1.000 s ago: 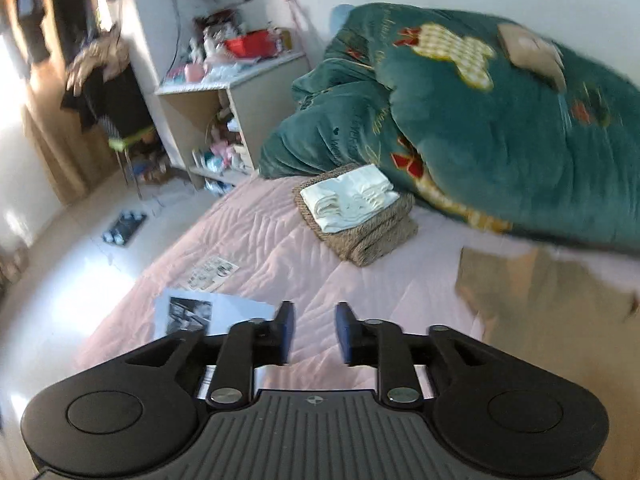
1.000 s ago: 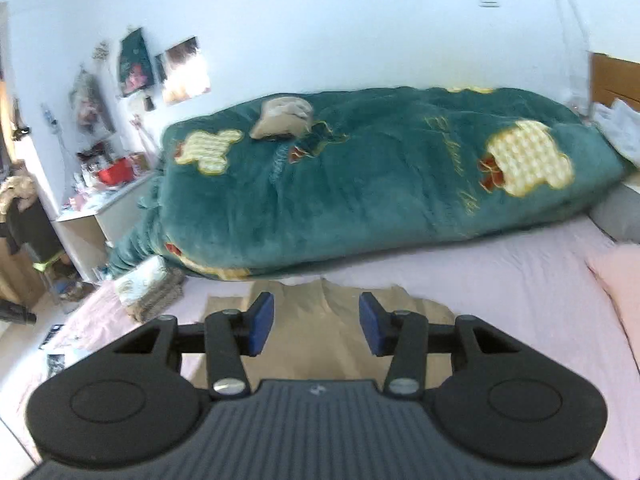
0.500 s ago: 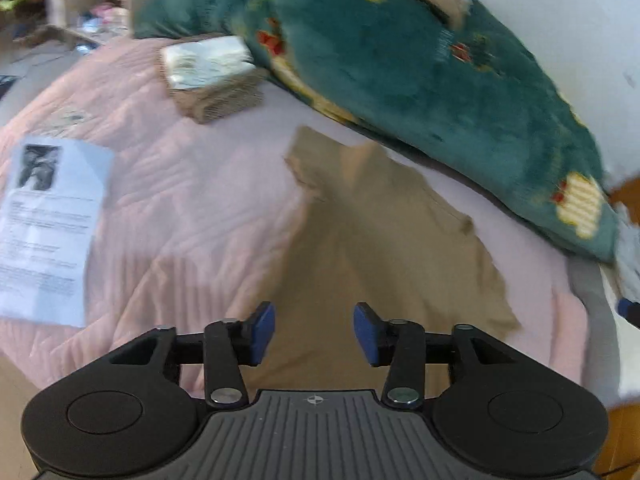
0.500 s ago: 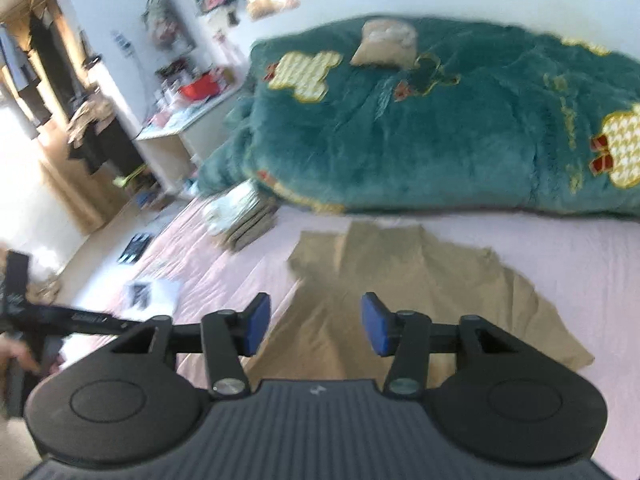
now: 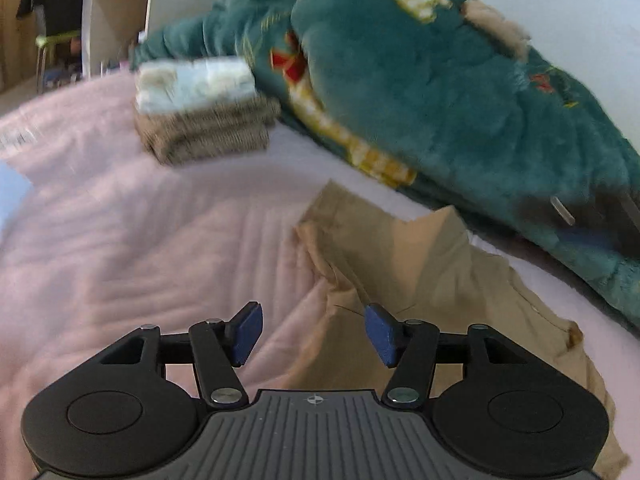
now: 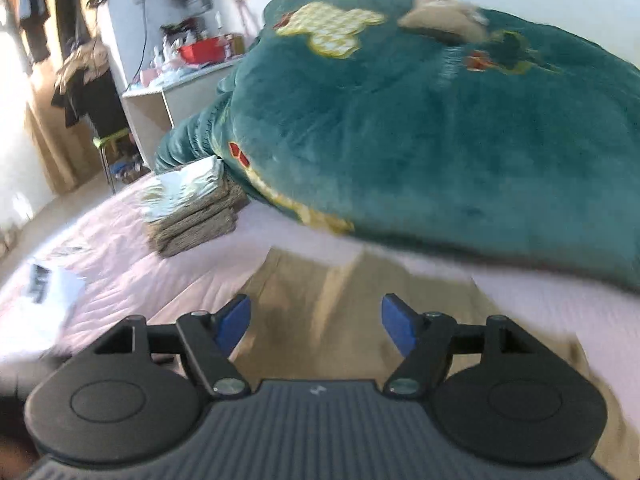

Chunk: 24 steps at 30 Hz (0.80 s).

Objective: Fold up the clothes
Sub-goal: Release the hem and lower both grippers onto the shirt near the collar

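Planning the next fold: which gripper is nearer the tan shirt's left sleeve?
Left, probably. The left gripper hovers open right at the sleeve's wrinkled edge. The right gripper is open over the tan shirt's middle, the sleeve off to its left.

We see a pink quilted bed (image 5: 160, 240): tan garment (image 5: 440, 280) at five o'clock, folded stack (image 5: 204, 120) at eleven, teal blanket (image 5: 440, 100) at one.

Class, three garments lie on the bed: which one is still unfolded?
The tan garment, spread flat on the pink sheet before both grippers. The white one and the brown knit under it are folded and stacked.
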{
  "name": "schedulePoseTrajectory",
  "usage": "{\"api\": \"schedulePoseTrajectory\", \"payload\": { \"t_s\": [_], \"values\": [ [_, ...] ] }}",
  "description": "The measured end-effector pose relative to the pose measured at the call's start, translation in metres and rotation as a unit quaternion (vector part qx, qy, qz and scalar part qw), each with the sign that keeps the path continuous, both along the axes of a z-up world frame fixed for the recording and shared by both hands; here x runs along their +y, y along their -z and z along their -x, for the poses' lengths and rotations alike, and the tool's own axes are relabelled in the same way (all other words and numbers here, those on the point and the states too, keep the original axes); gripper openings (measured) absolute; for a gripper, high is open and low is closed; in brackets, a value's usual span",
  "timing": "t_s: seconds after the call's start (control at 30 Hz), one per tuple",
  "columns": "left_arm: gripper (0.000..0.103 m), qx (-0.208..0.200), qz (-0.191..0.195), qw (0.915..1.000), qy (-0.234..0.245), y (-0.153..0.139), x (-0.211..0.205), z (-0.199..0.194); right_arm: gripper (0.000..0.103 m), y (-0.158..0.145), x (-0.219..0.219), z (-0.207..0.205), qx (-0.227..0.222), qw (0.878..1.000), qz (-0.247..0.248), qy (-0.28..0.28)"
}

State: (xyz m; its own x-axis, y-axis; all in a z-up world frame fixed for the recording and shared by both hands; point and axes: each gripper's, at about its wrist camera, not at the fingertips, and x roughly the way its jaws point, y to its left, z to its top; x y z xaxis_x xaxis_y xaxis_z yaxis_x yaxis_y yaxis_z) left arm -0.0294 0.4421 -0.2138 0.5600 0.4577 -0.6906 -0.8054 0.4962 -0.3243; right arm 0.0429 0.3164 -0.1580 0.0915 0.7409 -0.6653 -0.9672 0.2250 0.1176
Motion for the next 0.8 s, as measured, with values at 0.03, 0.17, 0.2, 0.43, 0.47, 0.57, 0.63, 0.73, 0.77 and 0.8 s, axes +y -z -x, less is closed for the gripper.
{"api": "schedulePoseTrajectory", "payload": {
  "t_s": [0.03,0.17,0.2,0.43,0.47,0.57,0.63,0.73,0.77,0.8],
  "values": [
    [0.059,0.003,0.002,1.0000,0.007,0.009,0.003,-0.009,0.072,0.010,0.024,-0.006,0.000,1.000,0.011,-0.005],
    [0.059,0.024,0.005,0.9991,0.033,0.025,0.003,-0.029,0.072,0.051,0.107,-0.016,-0.021,0.996,0.081,-0.044],
    [0.059,0.032,0.003,0.9987,0.040,0.028,0.002,-0.032,0.072,0.057,0.120,-0.014,-0.025,0.993,0.093,-0.061],
    [0.059,0.013,-0.008,0.9985,0.053,0.024,0.008,-0.037,0.072,0.083,0.194,0.017,-0.076,0.976,0.140,-0.147],
    [0.059,0.013,-0.004,0.9987,0.050,0.026,0.013,-0.041,0.072,0.086,0.202,0.018,-0.071,0.975,0.147,-0.151],
    [0.060,0.012,0.009,0.9991,0.041,0.030,0.029,-0.053,0.072,0.101,0.223,0.020,-0.047,0.964,0.190,-0.178],
    [0.061,0.011,0.018,0.9992,0.035,0.033,0.040,-0.062,0.072,0.113,0.231,0.023,-0.046,0.955,0.219,-0.195],
    [0.066,0.010,0.030,0.9992,0.026,0.038,0.056,-0.074,0.072,0.127,0.232,0.024,-0.040,0.948,0.241,-0.202],
    [0.066,0.010,0.034,0.9991,0.023,0.039,0.061,-0.079,0.069,0.126,0.231,0.023,-0.038,0.950,0.237,-0.201],
    [0.065,0.003,0.036,0.9991,0.024,0.040,0.062,-0.080,0.065,0.125,0.229,0.023,-0.037,0.950,0.233,-0.204]
  ]
}}
